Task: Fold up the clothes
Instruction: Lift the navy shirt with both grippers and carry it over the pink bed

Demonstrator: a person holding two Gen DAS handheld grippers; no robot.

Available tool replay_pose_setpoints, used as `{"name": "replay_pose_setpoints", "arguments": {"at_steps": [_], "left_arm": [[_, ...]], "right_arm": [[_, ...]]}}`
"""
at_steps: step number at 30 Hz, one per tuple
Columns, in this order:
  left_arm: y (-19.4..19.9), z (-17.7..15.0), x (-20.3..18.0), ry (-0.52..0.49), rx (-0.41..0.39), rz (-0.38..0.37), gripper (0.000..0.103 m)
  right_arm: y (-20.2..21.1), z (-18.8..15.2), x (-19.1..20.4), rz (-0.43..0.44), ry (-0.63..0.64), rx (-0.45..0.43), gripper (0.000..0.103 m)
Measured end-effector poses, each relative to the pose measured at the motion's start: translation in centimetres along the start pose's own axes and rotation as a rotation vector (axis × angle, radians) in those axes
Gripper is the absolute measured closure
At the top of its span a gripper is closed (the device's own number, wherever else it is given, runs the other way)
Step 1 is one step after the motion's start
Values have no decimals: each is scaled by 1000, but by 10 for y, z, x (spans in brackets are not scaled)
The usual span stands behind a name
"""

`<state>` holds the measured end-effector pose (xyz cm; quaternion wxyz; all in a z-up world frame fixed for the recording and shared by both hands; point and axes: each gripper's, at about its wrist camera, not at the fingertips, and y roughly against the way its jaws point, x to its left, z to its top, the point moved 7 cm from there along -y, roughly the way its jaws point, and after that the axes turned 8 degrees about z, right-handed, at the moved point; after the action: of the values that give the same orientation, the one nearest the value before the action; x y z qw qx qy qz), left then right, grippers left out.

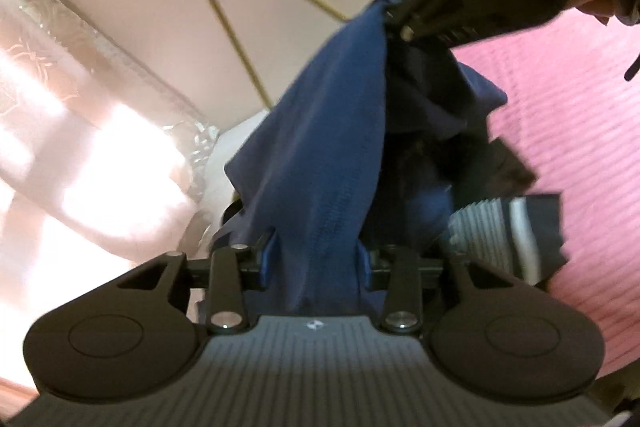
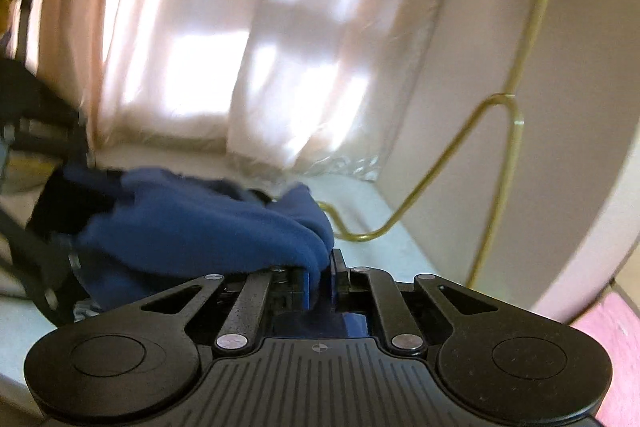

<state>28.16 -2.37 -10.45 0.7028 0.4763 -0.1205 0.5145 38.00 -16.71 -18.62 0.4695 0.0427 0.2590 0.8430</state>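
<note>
I hold the blue garment (image 1: pixel 320 147) lifted between both claws so it hangs free of the pink bedspread (image 1: pixel 568 131) at three o'clock. My left gripper (image 1: pixel 314 259) is clamped on one bunched edge; my right gripper (image 2: pixel 320 273), up at one o'clock in the left view, pinches another edge, so the cloth can be stretched taut before folding, I judge

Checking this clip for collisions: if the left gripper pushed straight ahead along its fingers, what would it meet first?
The left gripper already holds the blue garment. Straight on, it would probably meet the right gripper, gripping the cloth's far end, though depth is unclear.
</note>
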Motion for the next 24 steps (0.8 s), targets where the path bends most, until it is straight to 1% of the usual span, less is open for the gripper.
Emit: {"name": "replay_pose_setpoints", "arguments": {"at_steps": [1,2,3,4,5,9,12,14,18,20,23,24], "left_arm": [[7,4,-4,2,-16,-8,68],[15,10,-9,3,-32,-18,73],[22,18,-15,4,-50,-31,79],[29,26,-21,5,-68,-43,91],[33,34,-28,5,-90,-58,94],[65,66,-55,-7,-207,-124,96],[99,91,-84,-25,-304,-202,99],[123,108,-106,-36,-366,-259,99],[165,135,-161,-58,-449,-418,99],[181,144,-194,-88,-469,-498,99],[210,155,-246,-153,-508,-615,100],[220,159,-262,-176,-523,-649,100]], "right_arm": [[11,2,-4,-12,-22,-6,96],[23,2,-8,-24,-52,-8,96],[35,2,-13,-37,-83,-11,96],[49,1,-18,-54,-111,-12,96],[64,-2,-22,-75,-138,-13,96],[141,-24,-32,-189,-281,-8,96],[208,-47,-35,-294,-402,-2,96],[255,-64,-35,-370,-481,10,96],[342,-107,-30,-526,-626,58,96],[379,-131,-29,-588,-707,81,96],[437,-164,-24,-675,-772,124,96],[458,-174,-23,-700,-807,124,96]]}}
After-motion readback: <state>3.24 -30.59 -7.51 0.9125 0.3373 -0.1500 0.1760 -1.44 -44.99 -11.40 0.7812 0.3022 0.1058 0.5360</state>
